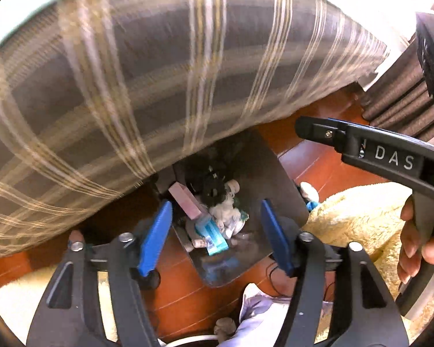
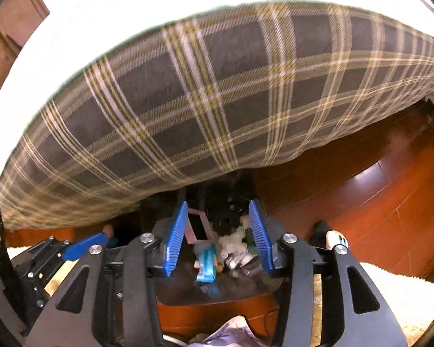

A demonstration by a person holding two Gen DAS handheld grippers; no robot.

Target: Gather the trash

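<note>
So the floor here is glossy reddish-brown wooden planks (image 2: pixel 361 202), with a cream fluffy rug (image 1: pixel 358 217) spread over the near part and a big bed draped in a grey plaid cover with cream and mustard stripes (image 2: pixel 217 92) filling the upper half of both views. Off to the far right of the left wrist view there's a dark ribbed curtain (image 1: pixel 396 107). Sitting on the floor right at the edge of the bed is a dark, shiny open-topped trash bin (image 1: pixel 277 173) — inside it you can see a pink flat box (image 1: pixel 185 199), a light-blue plastic wrapper (image 1: pixel 211 237), crumpled white tissue (image 1: pixel 224 208) and some dark stuff that's too murky to name. The left gripper (image 1: pixel 217 231) hangs right over the bin, its blue ribbed fingers (image 1: pixel 156 237) spread wide with nothing between them. Same deal with the right gripper (image 2: pixel 217 237) — wide open, holding nothing, bin contents framed straight between its blue pads (image 2: pixel 175 240). A crumpled pale lilac cloth (image 1: pixel 260 312) lies on the floor below the bin, near the grippers' bases.
</note>
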